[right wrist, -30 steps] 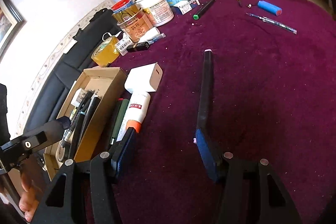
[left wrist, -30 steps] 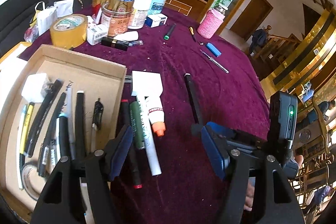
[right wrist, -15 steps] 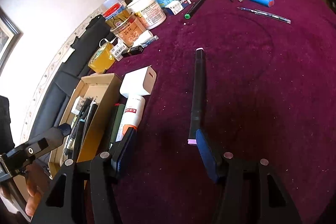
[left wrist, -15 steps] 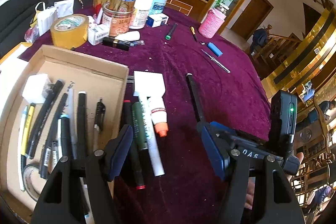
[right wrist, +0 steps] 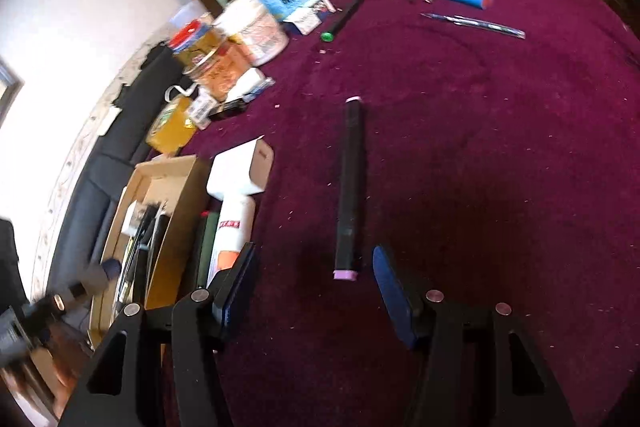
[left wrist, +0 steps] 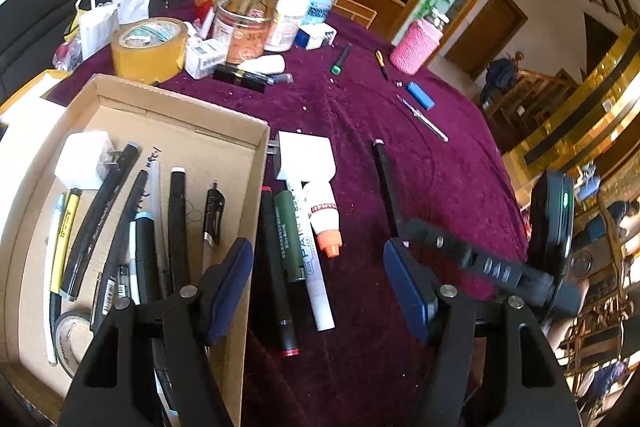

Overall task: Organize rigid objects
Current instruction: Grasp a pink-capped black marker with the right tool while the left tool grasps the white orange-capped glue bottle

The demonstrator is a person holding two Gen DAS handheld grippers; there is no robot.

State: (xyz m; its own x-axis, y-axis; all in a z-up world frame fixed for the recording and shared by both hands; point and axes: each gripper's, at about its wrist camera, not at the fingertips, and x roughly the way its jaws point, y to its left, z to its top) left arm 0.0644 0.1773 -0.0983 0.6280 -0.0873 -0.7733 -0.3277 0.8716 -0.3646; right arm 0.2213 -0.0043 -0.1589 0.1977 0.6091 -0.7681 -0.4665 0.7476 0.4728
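My right gripper (right wrist: 312, 283) gapes empty over black marker (right wrist: 351, 187); left gripper (left wrist: 318, 279) wide, empty, above pens (left wrist: 280, 267) beside box (left wrist: 256, 163); white pen reads "PAINT"; jars (left wrist: 244, 27) behind.

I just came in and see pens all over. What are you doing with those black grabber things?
A person is tidying pens into the cardboard box, holding a grabber in each hand. Many pens already lie in the box. The right gripper has open fingers around the near end of a black marker with pink caps, not pinching it yet. The left gripper hangs open above the markers beside the box.
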